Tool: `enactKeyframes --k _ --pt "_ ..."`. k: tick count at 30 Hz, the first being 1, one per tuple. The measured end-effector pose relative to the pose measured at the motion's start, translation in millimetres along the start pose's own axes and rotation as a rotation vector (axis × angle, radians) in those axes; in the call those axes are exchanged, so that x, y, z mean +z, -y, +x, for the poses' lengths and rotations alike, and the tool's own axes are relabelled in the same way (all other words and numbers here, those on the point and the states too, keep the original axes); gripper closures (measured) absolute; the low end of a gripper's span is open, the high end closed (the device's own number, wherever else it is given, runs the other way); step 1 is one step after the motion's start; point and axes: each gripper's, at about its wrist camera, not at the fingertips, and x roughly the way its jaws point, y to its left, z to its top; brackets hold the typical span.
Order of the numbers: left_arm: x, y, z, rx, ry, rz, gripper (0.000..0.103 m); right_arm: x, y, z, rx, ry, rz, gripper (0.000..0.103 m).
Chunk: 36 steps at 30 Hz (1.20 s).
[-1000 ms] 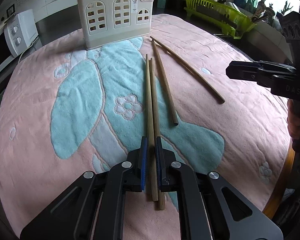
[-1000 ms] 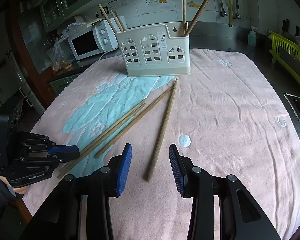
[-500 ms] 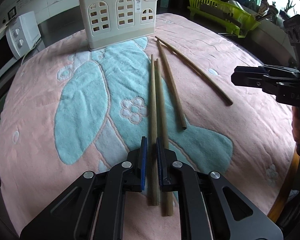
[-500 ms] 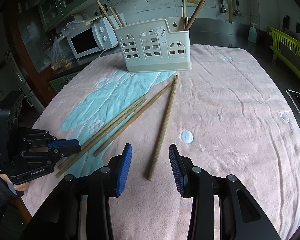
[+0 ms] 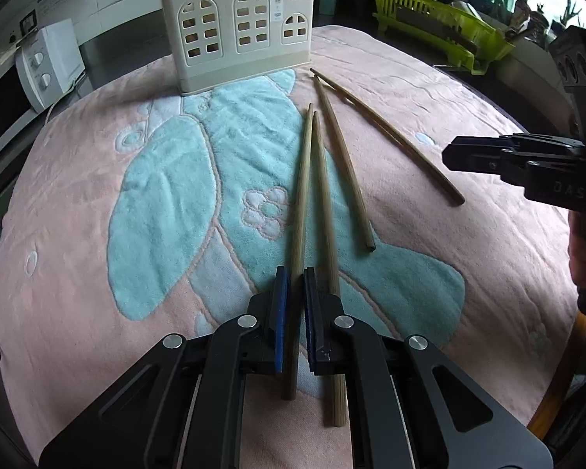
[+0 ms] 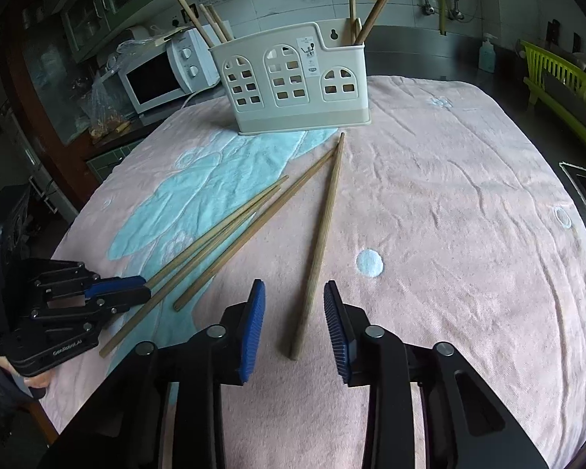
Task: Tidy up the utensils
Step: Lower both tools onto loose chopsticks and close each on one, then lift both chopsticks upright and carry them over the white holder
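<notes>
Lying on the pink towel (image 5: 468, 273), one chopstick (image 5: 300, 211) is pinched tight by the left gripper (image 5: 293, 285). The right gripper (image 6: 294, 305) is held wide around another chopstick (image 6: 319, 242), not touching it. Both are placed near the cream holder (image 6: 293, 82).

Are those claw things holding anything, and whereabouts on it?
The left gripper pinches one chopstick near its thick end. The right gripper is open, holding nothing.

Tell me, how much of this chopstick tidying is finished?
Partly. A few wooden chopsticks already stand in the cream plastic holder with arched windows. In hand: the left gripper is shut on one light wooden chopstick, its neighbour lying just outside. Left: that one and two more on the pink towel. The right gripper is open around one, not gripping.
</notes>
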Motion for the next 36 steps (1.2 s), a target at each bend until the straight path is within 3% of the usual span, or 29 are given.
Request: enactKeyframes --k 8,12,20,26,36 --pt "-3 -2 -1 -0.017 0.012 -0.017 0.095 6 0 28 -0.055 -0.035 0.031 0.083" --pt "-3 -1 -1 -0.019 0.015 -0.015 0.095 6 -1 34 -0.102 -0.036 0.015 0.094" --pt "-2 2 -1 -0.001 0.014 0.007 0.097 12 11 21 -0.074 -0.048 0.035 0.096" --pt "-2 -1 -4 -0.034 0.034 -0.022 0.097 15 3 -16 -0.112 0.044 -0.055 0.096" --pt "6 -10 -29 -0.063 0.152 -0.114 0.098 28 -17 -62 -0.111 0.260 -0.147 0.096"
